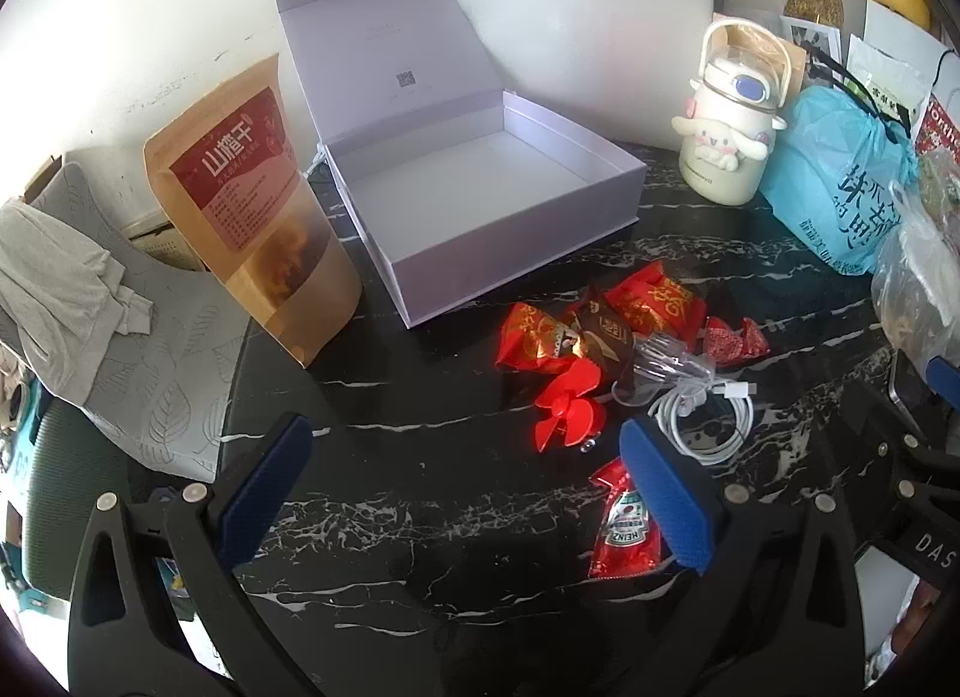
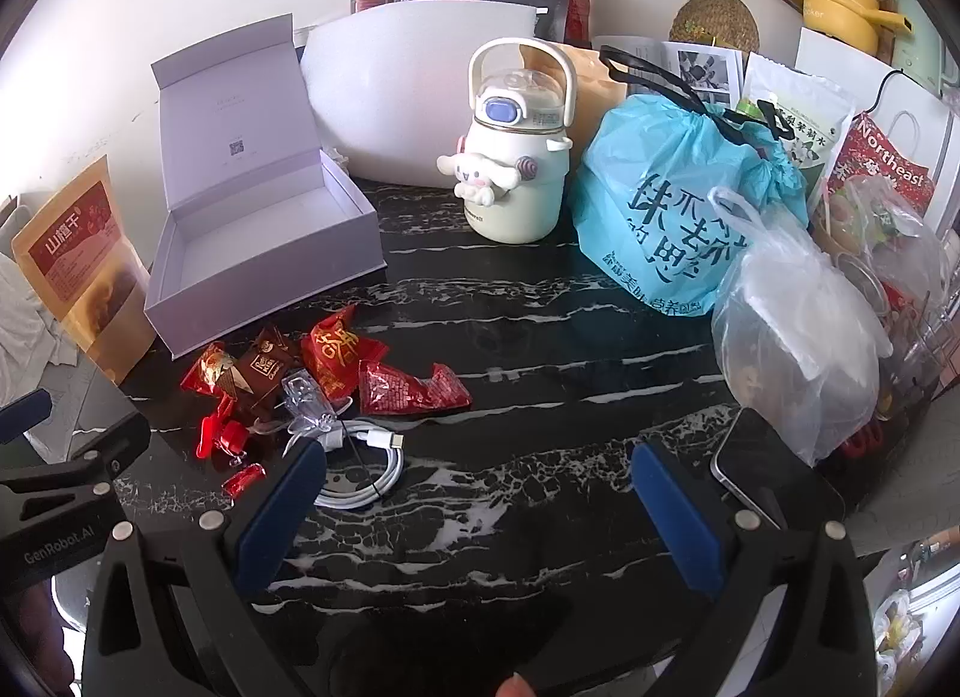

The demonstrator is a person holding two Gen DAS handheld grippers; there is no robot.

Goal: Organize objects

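Marble table (image 1: 420, 493), open empty box (image 1: 480, 205)

I count one open white box (image 1: 480, 205), one kraft snack pouch (image 1: 252, 217), four wrapped snack packets (image 2: 336, 361) at the box's 5 o'clock, one ketchup sachet (image 1: 624, 529), one red fan (image 1: 567, 418), one coiled white cable (image 2: 360, 469), one cartoon bottle (image 2: 516, 168), one blue bag (image 2: 660, 205).

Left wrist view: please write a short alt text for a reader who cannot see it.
An open, empty white box with its lid up stands on a black marble table; in front of it lie red snack packets, a red fan, a white cable and a ketchup sachet. The left gripper, jaws open, holds nothing.
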